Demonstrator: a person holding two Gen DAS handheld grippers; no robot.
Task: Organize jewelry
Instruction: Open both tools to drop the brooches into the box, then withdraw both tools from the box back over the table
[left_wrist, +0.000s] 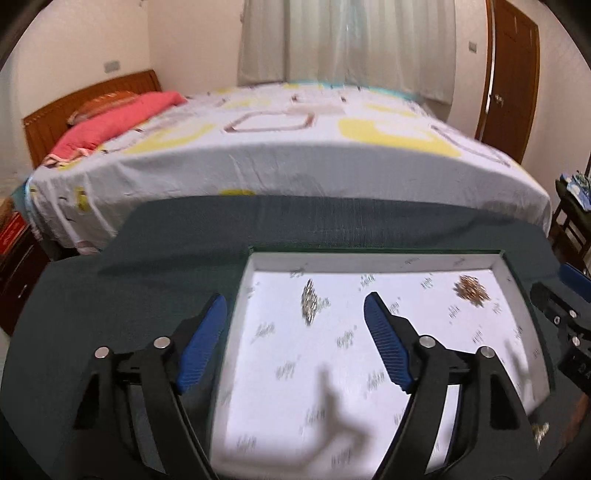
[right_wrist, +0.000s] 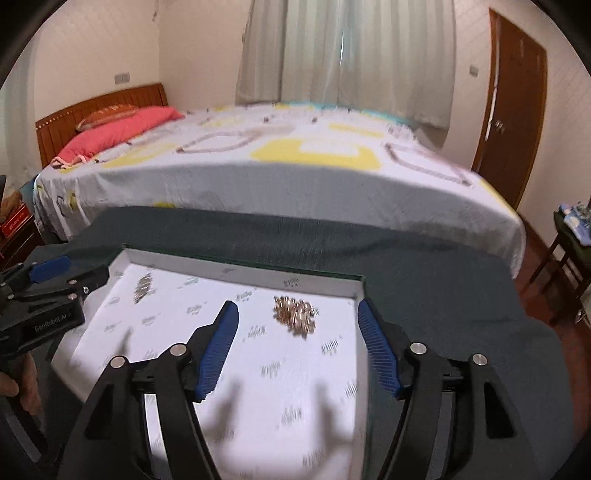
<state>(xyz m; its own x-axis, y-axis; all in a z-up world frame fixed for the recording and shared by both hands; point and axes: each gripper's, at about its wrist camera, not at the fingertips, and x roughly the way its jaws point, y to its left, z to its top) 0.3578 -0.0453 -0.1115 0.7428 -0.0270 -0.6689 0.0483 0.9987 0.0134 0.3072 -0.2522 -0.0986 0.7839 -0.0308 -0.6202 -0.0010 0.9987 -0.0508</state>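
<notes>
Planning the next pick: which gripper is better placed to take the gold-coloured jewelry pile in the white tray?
Right. The open right gripper points straight at the gold-coloured jewelry pile, just ahead between its blue fingers. The open left gripper faces the silver-coloured jewelry pile.

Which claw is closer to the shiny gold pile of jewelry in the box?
The right gripper. The gold jewelry pile lies just ahead of its open fingers. The left gripper faces the silver jewelry pile, with the gold pile off to its right.

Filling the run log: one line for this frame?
left gripper: jaws open, empty | right gripper: jaws open, empty | silver jewelry, gold jewelry lying apart in tray
</notes>
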